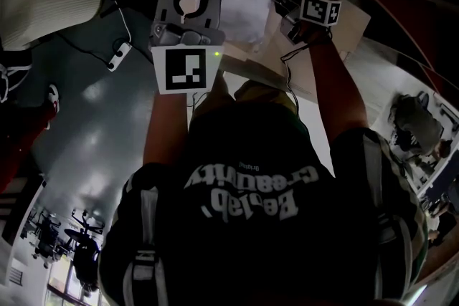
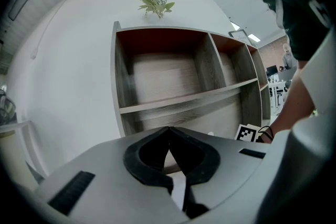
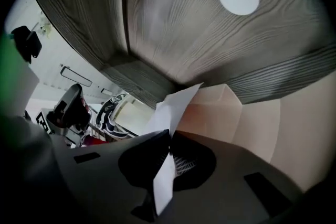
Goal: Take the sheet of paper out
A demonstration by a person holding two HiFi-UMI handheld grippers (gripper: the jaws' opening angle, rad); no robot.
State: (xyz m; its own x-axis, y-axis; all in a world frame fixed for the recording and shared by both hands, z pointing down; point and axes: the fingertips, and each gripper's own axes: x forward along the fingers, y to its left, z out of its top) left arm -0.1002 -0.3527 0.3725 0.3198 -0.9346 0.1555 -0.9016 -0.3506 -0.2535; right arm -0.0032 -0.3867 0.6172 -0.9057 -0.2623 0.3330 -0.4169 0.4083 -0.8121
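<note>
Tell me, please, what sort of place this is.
Probably an indoor office or lab workspace: a wooden cubby shelf against a white wall, a small green plant on top, and ceiling light panels beyond.

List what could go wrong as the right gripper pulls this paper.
The right gripper is shut on the sheet of paper near a corner, so it may slip or tear. The sheet folds at the jaws; pulling could crease it. The tan cardboard beside it might drag along.
</note>
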